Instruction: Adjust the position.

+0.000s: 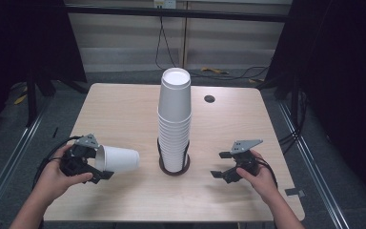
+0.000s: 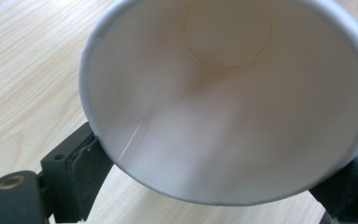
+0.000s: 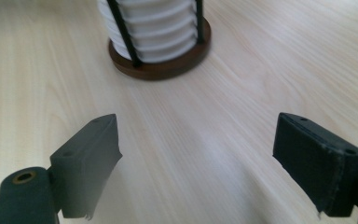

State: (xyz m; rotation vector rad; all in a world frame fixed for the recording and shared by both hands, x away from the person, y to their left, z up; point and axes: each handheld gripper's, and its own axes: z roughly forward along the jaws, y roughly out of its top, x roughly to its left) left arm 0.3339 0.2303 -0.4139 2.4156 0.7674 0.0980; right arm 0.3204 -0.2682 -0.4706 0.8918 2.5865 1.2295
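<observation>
Pale wooden bench (image 1: 124, 109), seen from above. Near its middle, a tall stack of white foam cups (image 1: 175, 119) upright in a dark round wire holder (image 1: 174, 167). Toward the near left corner, a single white foam cup (image 1: 116, 159) lying sideways, base pointing at the stack, rim pinched by the left gripper (image 1: 91, 164) fingers (image 2: 81, 163). Near right, right gripper (image 1: 223, 164) with fingers (image 3: 91, 154) spread, empty.

A light wooden table (image 1: 124, 114) stands on grey floor (image 1: 9, 143), with a small dark round hole (image 1: 209, 99) near its far edge (right of centre). Behind it, black cables (image 1: 164, 43) hang down a pale wall, and dark curtains (image 1: 352, 71) close off both sides.
</observation>
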